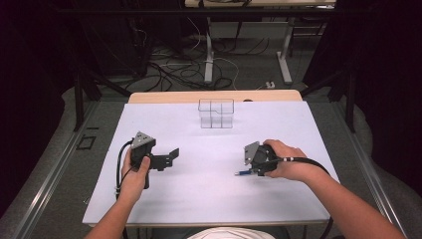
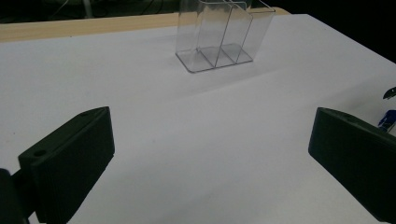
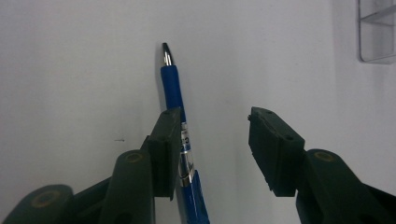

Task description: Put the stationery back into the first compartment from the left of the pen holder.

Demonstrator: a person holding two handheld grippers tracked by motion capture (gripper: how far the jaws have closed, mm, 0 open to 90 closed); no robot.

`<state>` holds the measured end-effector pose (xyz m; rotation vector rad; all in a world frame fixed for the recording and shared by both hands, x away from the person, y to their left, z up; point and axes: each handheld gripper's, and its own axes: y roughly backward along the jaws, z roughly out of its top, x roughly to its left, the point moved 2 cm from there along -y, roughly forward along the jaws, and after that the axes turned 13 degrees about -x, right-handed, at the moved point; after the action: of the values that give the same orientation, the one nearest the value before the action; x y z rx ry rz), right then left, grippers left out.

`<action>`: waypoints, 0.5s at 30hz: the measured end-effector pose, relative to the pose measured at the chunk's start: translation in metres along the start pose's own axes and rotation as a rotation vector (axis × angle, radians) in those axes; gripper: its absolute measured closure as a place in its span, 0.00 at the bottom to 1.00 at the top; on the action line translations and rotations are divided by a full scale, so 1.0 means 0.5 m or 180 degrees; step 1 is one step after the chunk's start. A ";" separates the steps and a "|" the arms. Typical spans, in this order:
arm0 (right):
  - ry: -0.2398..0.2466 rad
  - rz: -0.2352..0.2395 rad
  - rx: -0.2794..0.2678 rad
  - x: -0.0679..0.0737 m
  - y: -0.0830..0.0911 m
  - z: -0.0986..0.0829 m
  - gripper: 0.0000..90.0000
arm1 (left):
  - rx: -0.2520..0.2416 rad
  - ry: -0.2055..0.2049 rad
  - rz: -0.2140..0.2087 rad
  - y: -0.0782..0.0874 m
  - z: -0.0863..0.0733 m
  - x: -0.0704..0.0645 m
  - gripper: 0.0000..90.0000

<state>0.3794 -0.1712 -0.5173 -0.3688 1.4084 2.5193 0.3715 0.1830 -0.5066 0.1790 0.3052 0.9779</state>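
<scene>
A white rectangular table top [image 1: 209, 194] is seen in the high view, with a strip of bare pale wood [image 1: 164, 96] exposed along its far edge. A clear plastic organiser with upright divided compartments [image 1: 216, 113] is stood near the far middle of the white surface; it is also seen ahead of the left gripper [image 2: 211, 154] in the left gripper view, at [image 2: 219, 35]. The left gripper [image 1: 171, 154] is held low over the left part of the table, well apart from the organiser, and its jaws are spread wide with only bare surface between them. The right gripper [image 1: 245, 168] is held over the right part of the table; its jaws are parted around nothing gripped. A blue ballpoint pen with a silver tip [image 3: 180, 126] is laid flat on the table, and in the right gripper view it is seen lying against the inner face of the left-hand jaw, tip pointed away from the camera. The right-hand jaw is kept clear of the pen. The pen [image 1: 243, 173] is seen in the high view just beside the right gripper.
</scene>
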 end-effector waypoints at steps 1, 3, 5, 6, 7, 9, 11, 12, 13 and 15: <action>0.0028 0.0016 0.0018 0.001 -0.001 0.001 0.63 | -0.0004 -0.0001 -0.0003 0.000 0.000 0.000 0.00; 0.0040 0.0059 0.0036 0.004 -0.003 0.004 0.66 | 0.0005 -0.0004 -0.0011 -0.001 0.000 0.000 0.00; 0.0086 0.0097 0.0040 0.006 -0.007 0.006 0.67 | 0.0006 -0.0006 -0.0009 -0.001 0.000 0.000 0.00; 0.0075 0.0112 0.0051 0.008 -0.009 0.007 0.68 | 0.0010 -0.0006 -0.0004 0.000 0.000 0.000 0.00; 0.0111 0.0140 0.0063 0.008 -0.011 0.007 0.68 | 0.0011 -0.0006 -0.0004 0.000 0.000 0.001 0.00; 0.0114 0.0174 0.0084 0.010 -0.016 0.007 0.69 | 0.0001 0.0016 -0.0004 -0.001 -0.001 0.000 0.00; 0.0122 0.0202 0.0128 0.013 -0.022 0.007 0.70 | -0.0010 -0.0009 0.0007 -0.001 -0.001 0.002 0.00; 0.0167 0.0226 0.0129 0.012 -0.025 0.007 0.70 | -0.0009 -0.0003 0.0011 0.000 -0.001 0.003 0.00; 0.0168 0.0228 0.0136 0.015 -0.027 0.008 0.71 | 0.0002 -0.0005 0.0019 0.001 0.000 0.004 0.00; 0.0157 0.0257 0.0163 0.018 -0.031 0.011 0.72 | -0.0003 -0.0014 0.0035 0.002 0.000 0.008 0.00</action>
<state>0.3752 -0.1578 -0.5301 -0.3744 1.5326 2.5484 0.3729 0.1868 -0.5068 0.1822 0.2999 0.9885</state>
